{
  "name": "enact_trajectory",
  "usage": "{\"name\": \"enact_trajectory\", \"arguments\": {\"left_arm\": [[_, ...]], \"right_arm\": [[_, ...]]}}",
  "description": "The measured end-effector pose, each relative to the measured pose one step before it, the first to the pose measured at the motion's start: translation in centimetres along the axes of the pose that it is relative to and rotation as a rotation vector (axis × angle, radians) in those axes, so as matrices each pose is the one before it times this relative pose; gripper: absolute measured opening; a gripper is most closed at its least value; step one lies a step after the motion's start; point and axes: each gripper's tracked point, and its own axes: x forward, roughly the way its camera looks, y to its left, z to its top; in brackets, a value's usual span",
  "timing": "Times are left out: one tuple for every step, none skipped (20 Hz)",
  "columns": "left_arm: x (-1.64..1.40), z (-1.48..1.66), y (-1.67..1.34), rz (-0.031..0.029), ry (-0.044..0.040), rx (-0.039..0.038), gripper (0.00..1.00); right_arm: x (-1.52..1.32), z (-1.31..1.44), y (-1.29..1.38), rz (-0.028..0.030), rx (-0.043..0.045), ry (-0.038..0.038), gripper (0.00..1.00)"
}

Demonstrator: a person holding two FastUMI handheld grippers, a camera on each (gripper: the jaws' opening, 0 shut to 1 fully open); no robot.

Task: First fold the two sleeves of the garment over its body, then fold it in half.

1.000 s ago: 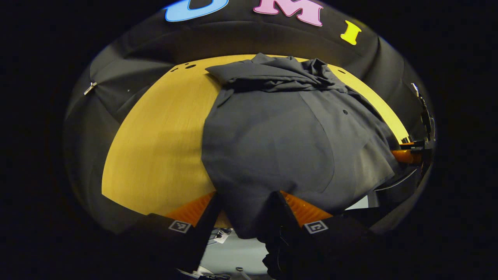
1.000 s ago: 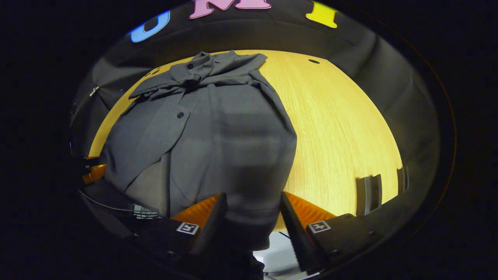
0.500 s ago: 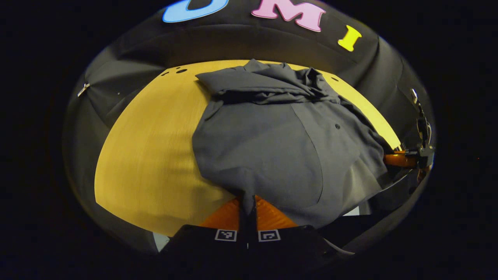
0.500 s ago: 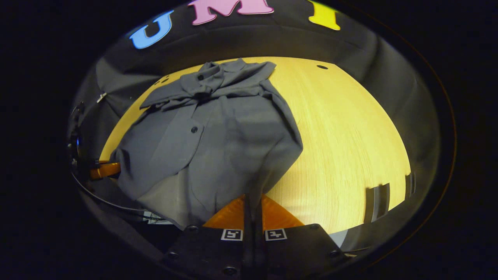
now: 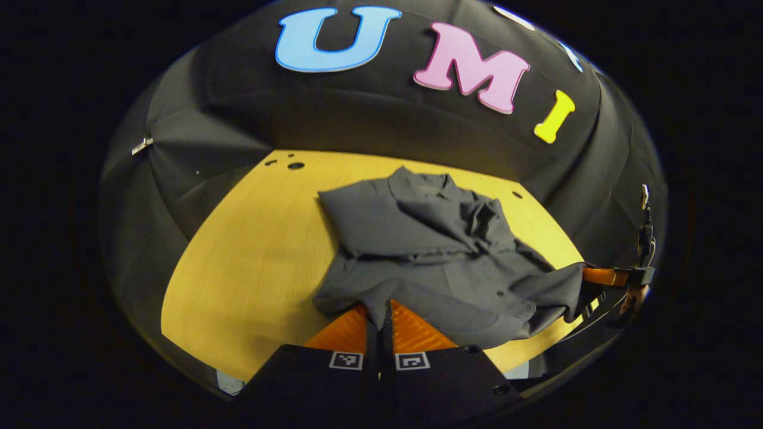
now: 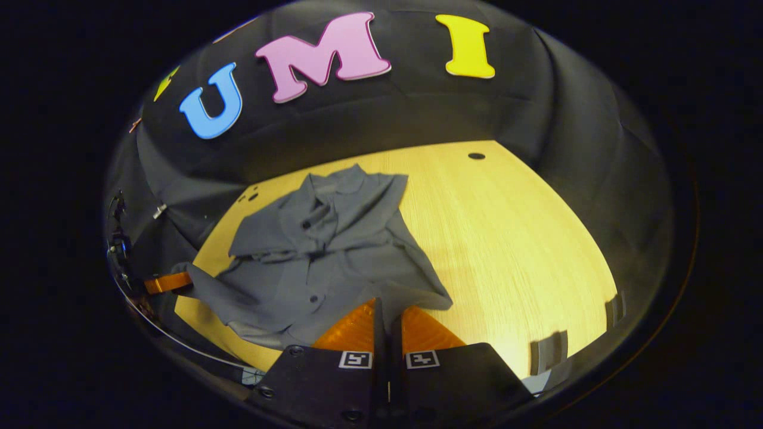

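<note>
Already the grey button-up shirt (image 5: 429,256) has both sleeves lying crossed over its chest near the collar, toward the far edge of the wooden table (image 5: 250,256), so the sleeve-folding step looks done. What remains, by my judgement, is the fold in half, and that appears to be under way: the hem end is lifted off the near edge of the table and bunched upward, while the collar end lies flat on the wood.

The left gripper (image 5: 380,313) has its jaws closed together on a pinch of the hem at the shirt's near left corner. The right gripper (image 6: 387,310) is likewise clamped on the hem at the near right corner, its jaws pressed tight with fabric between them. In the left gripper view the other gripper's finger shows at the far right, with cloth draped from it; in the right gripper view the partner's finger sits at the far left against the hem.

Hard to make out: the thin sliver of cloth inside each pair of jaws is mostly covered by the fingers themselves, so how deep each bite goes is unclear. The underside of the lifted hem is hidden. Whether the sleeves lie neatly or rumpled is uncertain, since the folds near the collar merge in shadow. The hand holding the far gripper is cut off at the picture's rim.
</note>
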Motion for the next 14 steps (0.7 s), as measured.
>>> {"name": "enact_trajectory", "arguments": {"left_arm": [[0.271,1.507,0.041,-0.0013,-0.0268,-0.00321,0.06],[0.422,1.507,0.066,-0.00057,-0.02506,-0.0017,0.06],[0.279,1.372,0.28,0.00239,-0.02698,-0.00162,0.06],[0.533,1.485,0.259,0.00496,-0.02661,-0.00279,0.06],[0.509,1.388,0.214,0.00412,-0.02309,-0.00425,0.06],[0.618,1.095,0.123,0.00371,-0.01963,-0.00413,0.05],[0.694,1.071,0.192,0.00324,-0.01907,-0.0028,0.05],[0.78,1.113,0.088,0.00255,-0.01727,-0.00267,0.05],[0.802,0.879,0.083,0.00122,-0.01408,-0.001,0.05],[0.738,0.743,0.071,0.0018,-0.01247,-0.00064,0.05],[0.776,0.522,0.078,0.00249,-0.00901,0.00153,0.05],[0.78,0.498,0.093,0.00335,-0.00521,0.00384,0.05],[0.847,0.356,0.138,0.00306,-0.00522,0.007,0.05],[0.8,0.295,0.112,0.00333,-0.00517,0.007,0.05]], "right_arm": [[0.423,1.733,0.33,0.00709,-0.00003,-0.03024,0.06],[0.434,1.73,0.327,0.00785,-0.00151,-0.03026,0.06],[0.491,1.589,0.19,0.00774,0.00077,-0.02598,0.06],[0.659,1.382,0.061,0.00404,0.00061,-0.02201,0.06],[0.84,1.252,0.112,0.00289,-0.00055,-0.01909,0.06],[0.917,1.182,0.089,0.00332,-0.00128,-0.01601,0.06],[0.837,1.169,0.003,0.00063,-0.00221,-0.01771,0.06],[0.818,1.377,-0.045,0.00358,0.00043,-0.01553,0.06],[0.936,0.986,0.073,0.00239,0.00116,-0.01355,0.06],[1.0,0.736,0.033,-0.00063,-0.00256,-0.00992,0.06],[0.802,0.77,0.02,0.00118,-0.00699,-0.00989,0.06],[0.789,0.54,0.028,0.00094,-0.00607,-0.00691,0.06],[0.919,0.44,0.143,0.0022,-0.00273,-0.0047,0.06],[0.771,0.407,0.045,0.00053,-0.00227,-0.00419,0.05]]}}
